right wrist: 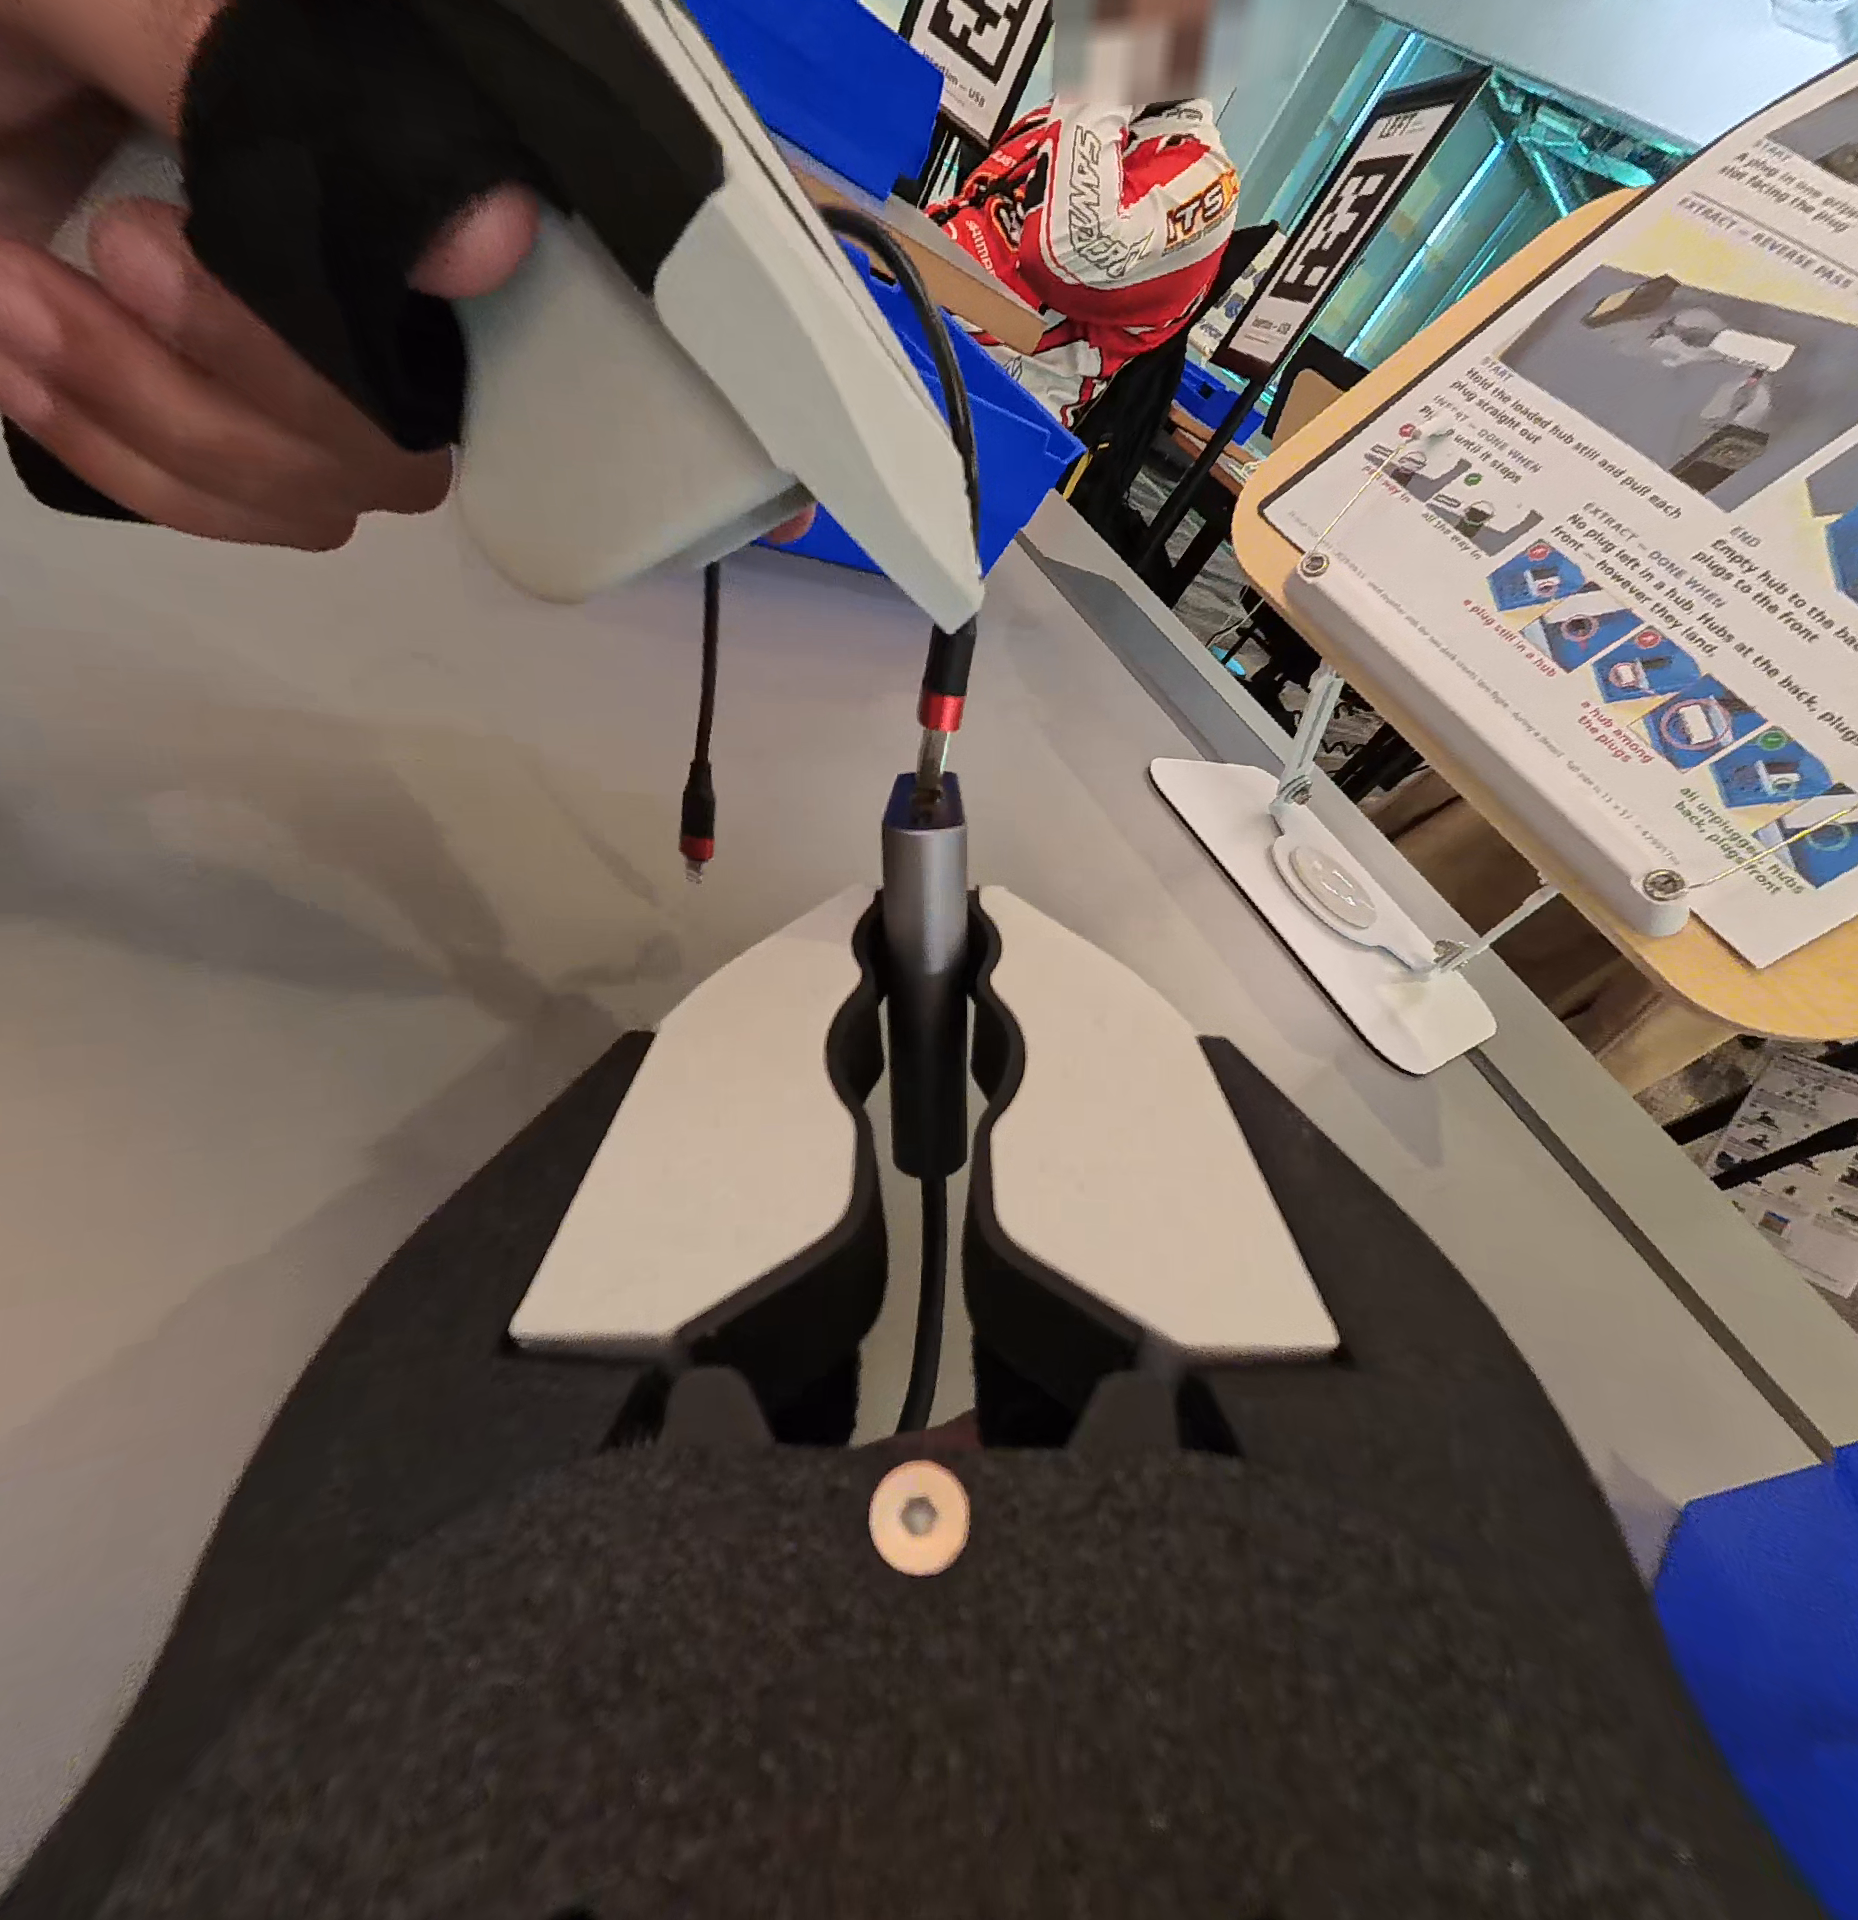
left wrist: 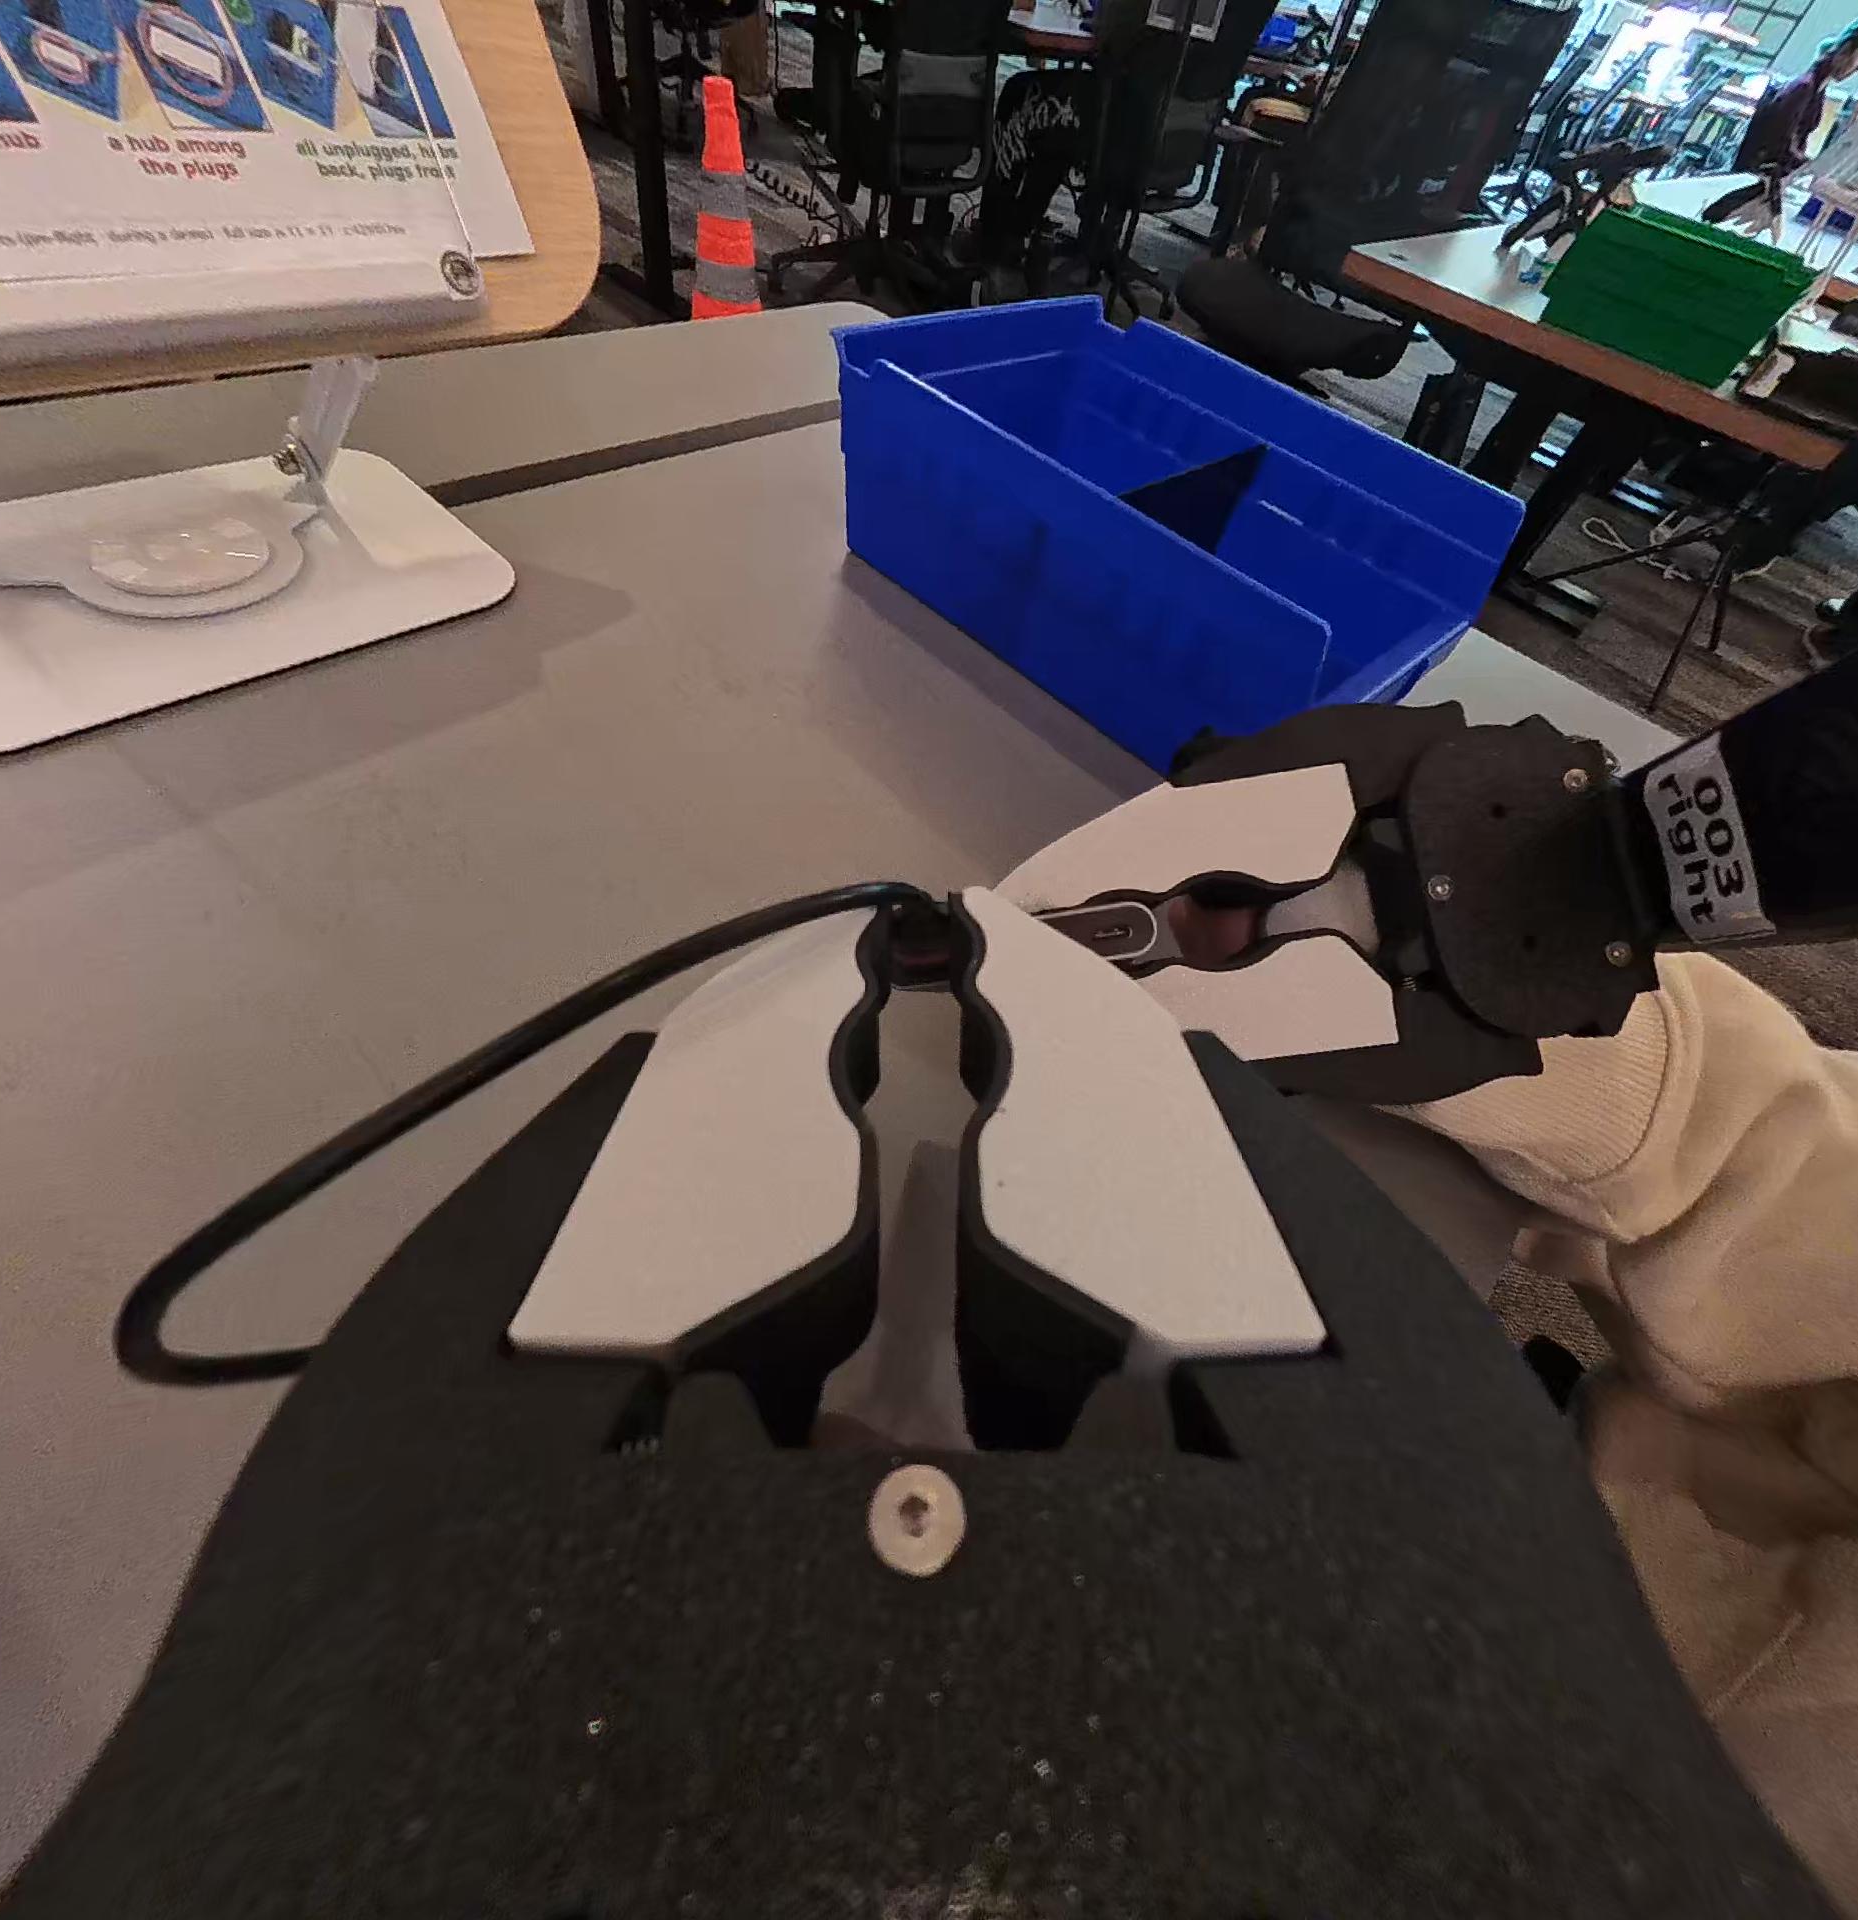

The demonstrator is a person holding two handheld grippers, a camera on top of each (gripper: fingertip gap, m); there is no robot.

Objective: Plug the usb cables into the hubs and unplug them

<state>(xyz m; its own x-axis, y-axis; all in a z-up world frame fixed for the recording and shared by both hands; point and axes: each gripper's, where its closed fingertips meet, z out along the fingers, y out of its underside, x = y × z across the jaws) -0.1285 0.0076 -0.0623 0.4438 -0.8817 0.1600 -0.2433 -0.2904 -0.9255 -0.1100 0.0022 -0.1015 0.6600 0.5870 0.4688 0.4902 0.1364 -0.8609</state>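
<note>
Right claw (right wrist: 925,925) clamps the grey hub (right wrist: 923,935) above the table (right wrist: 281,1039), left claw (left wrist: 917,920) pinches the black cable's (left wrist: 405,1122) plug at it; only the right view shows the metal tip (right wrist: 933,758) entering the hub, only the left view the blue bin (left wrist: 1112,582).

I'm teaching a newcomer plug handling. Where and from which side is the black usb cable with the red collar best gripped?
Grip the black usb cable with the red collar on the stiff black plug body just behind that collar, coming from the cable side, away from the grey metal hub. The metal tip sits at the hub's end slot, so the left tool pinching there probably keeps it in line.
</note>
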